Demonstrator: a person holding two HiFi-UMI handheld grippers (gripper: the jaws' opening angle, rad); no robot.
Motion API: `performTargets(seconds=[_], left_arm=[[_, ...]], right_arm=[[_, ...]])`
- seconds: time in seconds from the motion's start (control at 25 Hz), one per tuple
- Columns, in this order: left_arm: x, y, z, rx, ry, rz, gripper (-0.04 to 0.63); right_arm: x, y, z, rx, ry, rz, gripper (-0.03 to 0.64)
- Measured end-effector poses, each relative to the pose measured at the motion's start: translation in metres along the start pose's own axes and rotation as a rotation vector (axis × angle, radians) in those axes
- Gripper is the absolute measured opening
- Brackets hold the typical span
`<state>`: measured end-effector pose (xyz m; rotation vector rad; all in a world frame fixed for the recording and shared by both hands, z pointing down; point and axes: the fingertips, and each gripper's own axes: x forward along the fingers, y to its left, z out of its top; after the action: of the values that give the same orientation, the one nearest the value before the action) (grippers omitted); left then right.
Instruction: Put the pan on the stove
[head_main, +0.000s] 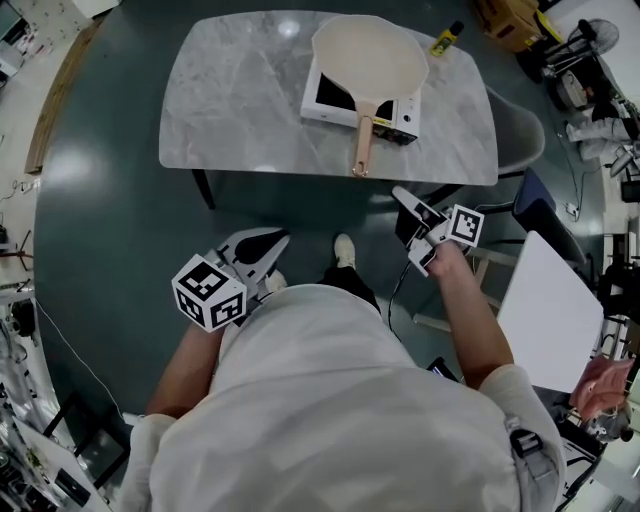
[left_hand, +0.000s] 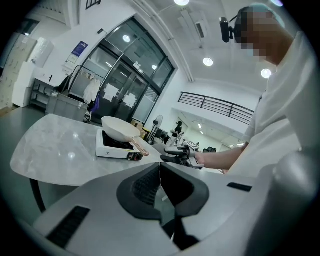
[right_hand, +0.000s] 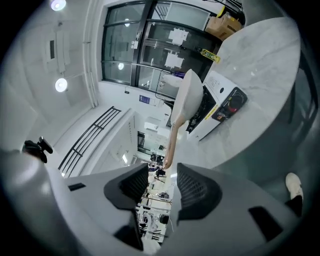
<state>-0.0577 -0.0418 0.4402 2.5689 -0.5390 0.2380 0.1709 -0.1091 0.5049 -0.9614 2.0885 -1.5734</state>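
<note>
A cream pan (head_main: 370, 55) with a wooden handle (head_main: 362, 150) sits on the white portable stove (head_main: 325, 95) at the back right of the grey marble table (head_main: 240, 100). Both grippers hang well short of the table, near the person's body. My left gripper (head_main: 270, 245) is shut, its dark pads meeting with nothing between them (left_hand: 160, 172). My right gripper (head_main: 408, 222) is open with an empty gap between its pads (right_hand: 162, 187). It points toward the pan (right_hand: 187, 97) and stove (right_hand: 220, 112) from a distance. The left gripper view shows the pan (left_hand: 117, 129) on the stove (left_hand: 112, 149).
A yellow bottle (head_main: 446, 40) lies on the table behind the stove. A grey chair (head_main: 520, 130) stands at the table's right end, and a white panel (head_main: 550, 310) leans to my right. The person's shoe (head_main: 344, 250) is on the dark floor below the table edge.
</note>
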Motion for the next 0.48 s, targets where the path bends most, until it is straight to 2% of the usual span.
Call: performTargets(seconds=[0.2, 0.36, 0.48], left_arm=[[-0.009, -0.004, -0.001, 0.017, -0.004, -0.011, 0.018], [-0.026, 0.000, -0.010, -0.006, -0.005, -0.001, 0.018], [-0.034, -0.001, -0.021, -0.036, -0.011, -0.005, 0.018]], right_arm=[[-0.026, 0.002, -0.030, -0.034, -0.010, -0.067, 0.092], [-0.025, 0.019, -0.056, -0.113, 0.003, -0.101, 0.030], [-0.021, 0.032, -0.078, -0.130, 0.030, -0.104, 0.006]])
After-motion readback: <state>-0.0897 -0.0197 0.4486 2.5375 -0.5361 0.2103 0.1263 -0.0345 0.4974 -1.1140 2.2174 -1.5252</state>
